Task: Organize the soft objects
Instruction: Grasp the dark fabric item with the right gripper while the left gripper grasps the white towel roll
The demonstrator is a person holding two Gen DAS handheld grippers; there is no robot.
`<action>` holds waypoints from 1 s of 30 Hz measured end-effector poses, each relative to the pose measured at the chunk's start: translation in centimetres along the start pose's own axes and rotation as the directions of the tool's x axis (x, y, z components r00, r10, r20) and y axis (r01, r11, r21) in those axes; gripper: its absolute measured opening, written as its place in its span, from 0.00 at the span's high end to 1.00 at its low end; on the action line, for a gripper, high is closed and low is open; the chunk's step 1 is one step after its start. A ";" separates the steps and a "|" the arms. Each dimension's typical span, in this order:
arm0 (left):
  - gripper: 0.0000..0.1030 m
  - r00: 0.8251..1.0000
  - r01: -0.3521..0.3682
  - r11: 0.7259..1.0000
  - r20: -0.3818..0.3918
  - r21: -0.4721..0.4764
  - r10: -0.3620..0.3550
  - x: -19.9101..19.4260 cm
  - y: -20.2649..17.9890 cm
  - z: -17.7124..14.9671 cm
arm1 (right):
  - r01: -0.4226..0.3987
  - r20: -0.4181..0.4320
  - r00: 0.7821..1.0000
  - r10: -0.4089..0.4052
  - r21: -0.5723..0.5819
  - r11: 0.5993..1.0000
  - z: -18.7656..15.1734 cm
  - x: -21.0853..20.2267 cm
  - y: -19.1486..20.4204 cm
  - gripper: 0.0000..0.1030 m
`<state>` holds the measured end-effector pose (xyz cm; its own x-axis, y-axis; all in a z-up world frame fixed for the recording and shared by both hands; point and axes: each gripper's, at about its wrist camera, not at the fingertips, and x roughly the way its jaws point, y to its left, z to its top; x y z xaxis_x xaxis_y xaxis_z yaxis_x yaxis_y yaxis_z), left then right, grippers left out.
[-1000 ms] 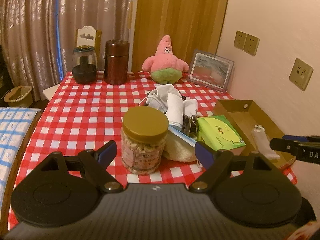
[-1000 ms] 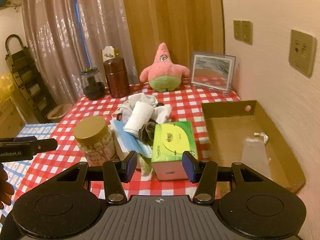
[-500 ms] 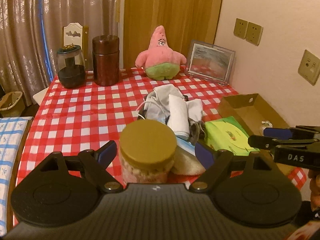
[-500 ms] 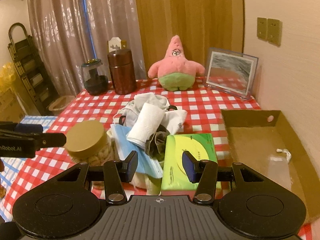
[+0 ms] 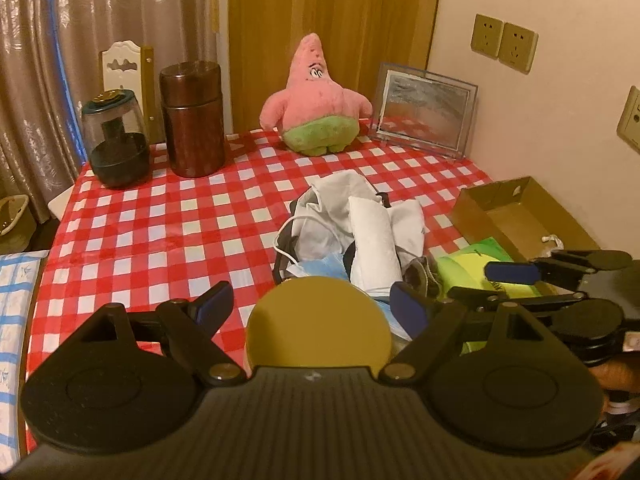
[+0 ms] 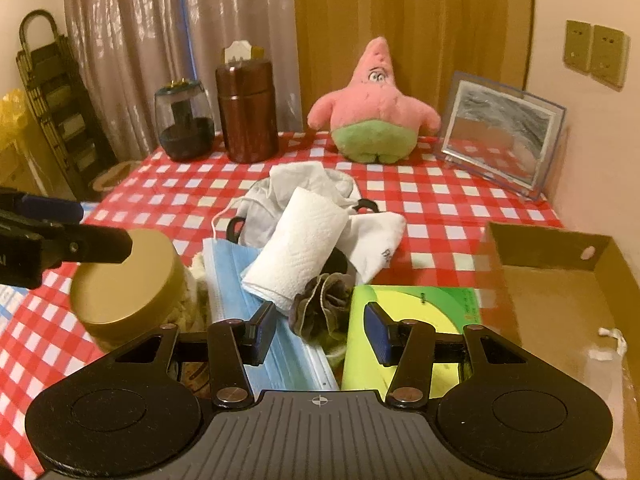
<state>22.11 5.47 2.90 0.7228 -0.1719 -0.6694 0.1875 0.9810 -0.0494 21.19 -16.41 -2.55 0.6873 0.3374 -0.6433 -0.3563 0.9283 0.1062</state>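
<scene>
A heap of soft things lies mid-table: a white paper towel roll [image 6: 296, 246], white cloths [image 6: 308, 180], a blue face mask [image 6: 228, 276], a grey scrunchie [image 6: 324, 310] and a green tissue pack [image 6: 416, 316]. A pink star plush [image 6: 376, 112] sits at the back. My left gripper [image 5: 310, 304] is open above a gold-lidded jar [image 5: 318, 324]. My right gripper [image 6: 320, 332] is open, above the scrunchie and tissue pack. The heap also shows in the left wrist view [image 5: 372, 236].
An open cardboard box [image 6: 560, 292] stands at the right, by the wall. A brown canister [image 6: 246, 112], a dark glass jar [image 6: 184, 122] and a picture frame [image 6: 504, 132] stand along the back. The table has a red checked cloth [image 5: 160, 232].
Both grippers have risen and moved forward over the table, so the jar and tissue pack now sit lower, under the fingers. Both stay open.
</scene>
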 end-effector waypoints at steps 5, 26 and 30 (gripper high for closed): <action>0.19 1.000 0.009 1.000 -0.015 0.020 -0.008 1.7 0.2 0.4 | 0.005 -0.026 1.000 -0.006 -0.035 0.999 -0.1 2.3 0.5 0.53; 0.19 0.999 0.032 0.999 -0.028 0.030 -0.031 4.6 0.5 1.1 | 0.059 -0.032 0.997 -0.065 -0.165 0.985 -0.6 5.3 1.7 0.90; 0.19 0.999 0.041 0.999 -0.030 0.035 -0.040 4.5 0.4 1.4 | 0.051 -0.004 0.999 -0.053 -0.157 0.986 -0.1 3.8 1.5 0.91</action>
<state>26.37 4.97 0.96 0.6944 -0.2082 -0.6888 0.2400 0.9694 -0.0510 23.18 -13.72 -4.96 0.7024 0.2874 -0.6512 -0.4154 0.9084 -0.0471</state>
